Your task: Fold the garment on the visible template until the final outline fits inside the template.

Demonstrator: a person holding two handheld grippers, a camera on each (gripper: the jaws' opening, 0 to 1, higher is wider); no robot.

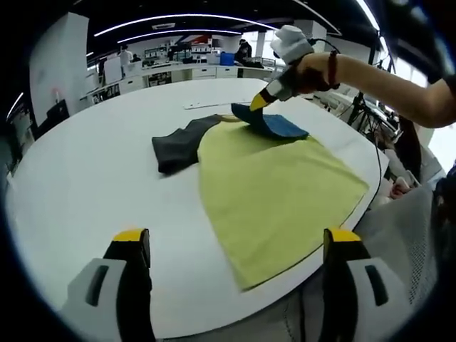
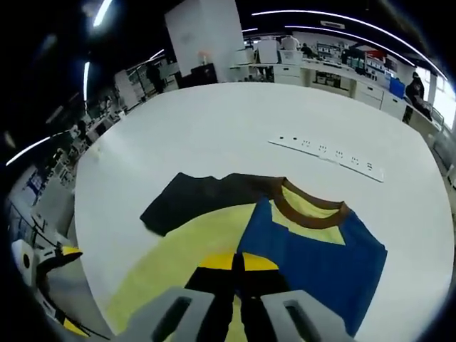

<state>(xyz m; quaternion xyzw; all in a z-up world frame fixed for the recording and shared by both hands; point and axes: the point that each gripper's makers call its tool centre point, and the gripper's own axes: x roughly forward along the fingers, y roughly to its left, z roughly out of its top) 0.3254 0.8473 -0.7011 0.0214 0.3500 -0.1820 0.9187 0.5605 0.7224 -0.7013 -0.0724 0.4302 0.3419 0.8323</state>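
Grey handheld grippers with yellow-tipped black jaws

The left gripper has pale grey housings, dark slots and black jaws capped yellow. The right gripper matches it; the hand gripping its white body wears a dark red wristband.

Left gripper: jaws wide apart, yellow tips up, nothing between them; held low at the near edge of the shirt, not touching it.

Right gripper: yellow-tipped jaws pressed together, pinching the shirt's fabric at the boundary of its yellow and blue parts, below the collar.

Right gripper, left gripper view: tip down on the far end of the shirt, at the blue fold.

Right hand: wraps the gripper body above the shirt; forearm bare, dark band at the wrist.
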